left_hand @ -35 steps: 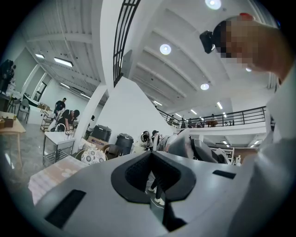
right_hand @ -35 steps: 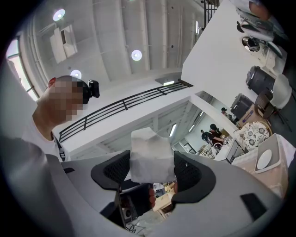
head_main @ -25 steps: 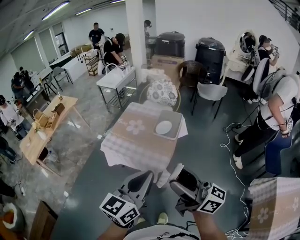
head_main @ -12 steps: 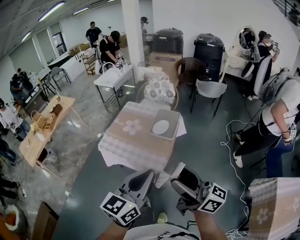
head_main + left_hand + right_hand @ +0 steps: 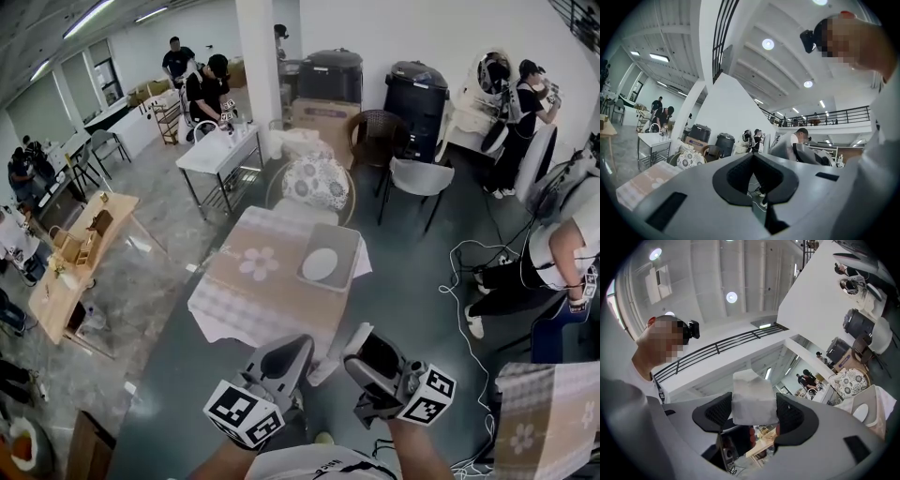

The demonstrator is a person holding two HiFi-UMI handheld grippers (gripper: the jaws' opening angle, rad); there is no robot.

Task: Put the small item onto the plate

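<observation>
**Short of the table, a white block sits clamped in the right gripper**

Near the table's (image 5: 246,298) closest edge, both grippers are held low over the grey floor, well apart from the plate (image 5: 320,264). That white oval plate lies on a grey tray (image 5: 348,236) at the table's far right corner, on a checked cloth with a flower print.

The right gripper (image 5: 753,417) is closed on a small white block (image 5: 753,398). Its dark ribbed pads (image 5: 714,413) press the block's two opposite sides. The block looks slightly longer than wide. Its long axis runs along the jaws, and its far end stands out past the pads, pointing away from the hand. In the head view that end shows as a pale corner at the gripper's tip (image 5: 366,349), aimed toward the table.

The left gripper (image 5: 755,182) has its jaws brought together with nothing between them; in the head view it (image 5: 287,361) also points toward the table.

The only markings that can be made out are the black-and-white square markers on each gripper's cube (image 5: 427,396). Print on the cardboard box (image 5: 314,114) beyond the table is too small to read.
</observation>
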